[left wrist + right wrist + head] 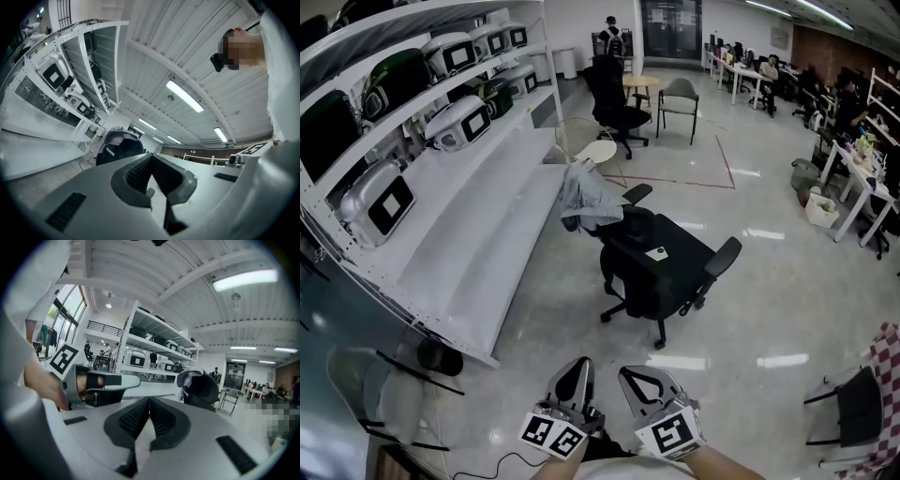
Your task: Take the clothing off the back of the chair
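A black office chair (661, 267) stands mid-floor, several steps ahead of me. A grey piece of clothing (586, 199) hangs over its backrest, on the side toward the shelves. My left gripper (578, 367) and right gripper (630, 377) are held side by side at the bottom of the head view, both shut and empty, far short of the chair. In the left gripper view the jaws (151, 163) meet, with the draped chair (119, 146) beyond them. The right gripper view shows its closed jaws (149, 403), the clothing (188, 378) on the chair and the left gripper (105, 383) beside it.
A long white shelving rack (478, 225) with several white and dark devices runs along the left. A second black chair (614, 105), a grey chair (678, 97) and a round table (640, 82) stand farther back. Desks with seated people line the right; a dark chair (860, 405) sits lower right.
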{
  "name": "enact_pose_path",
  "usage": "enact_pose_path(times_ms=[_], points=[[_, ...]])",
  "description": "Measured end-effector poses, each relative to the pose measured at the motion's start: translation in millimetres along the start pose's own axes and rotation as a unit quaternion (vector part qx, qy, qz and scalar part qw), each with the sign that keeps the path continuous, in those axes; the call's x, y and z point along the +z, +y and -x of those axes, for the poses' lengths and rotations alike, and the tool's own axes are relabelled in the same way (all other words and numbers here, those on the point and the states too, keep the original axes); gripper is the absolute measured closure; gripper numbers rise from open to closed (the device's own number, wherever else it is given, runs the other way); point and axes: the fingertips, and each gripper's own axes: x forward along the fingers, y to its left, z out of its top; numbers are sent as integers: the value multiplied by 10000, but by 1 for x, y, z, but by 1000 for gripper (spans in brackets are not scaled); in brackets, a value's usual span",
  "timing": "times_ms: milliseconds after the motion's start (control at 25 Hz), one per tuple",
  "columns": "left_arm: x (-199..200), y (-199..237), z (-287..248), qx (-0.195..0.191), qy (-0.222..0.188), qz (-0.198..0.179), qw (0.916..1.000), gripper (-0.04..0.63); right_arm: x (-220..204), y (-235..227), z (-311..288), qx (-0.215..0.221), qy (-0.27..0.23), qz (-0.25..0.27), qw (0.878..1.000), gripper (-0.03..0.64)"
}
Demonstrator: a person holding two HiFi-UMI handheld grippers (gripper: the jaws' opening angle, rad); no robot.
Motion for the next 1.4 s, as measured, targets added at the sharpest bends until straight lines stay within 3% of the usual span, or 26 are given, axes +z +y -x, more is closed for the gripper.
enact_pose_path(times_ms=[920,1400], points=[[56,153,-70,-374,68,66,9993,588,33,-17,-180,-73,245,-42,9997,600],[60,173,-96,-663,75,288,9974,588,35,-30,-203,-346,441,17,9984,600]])
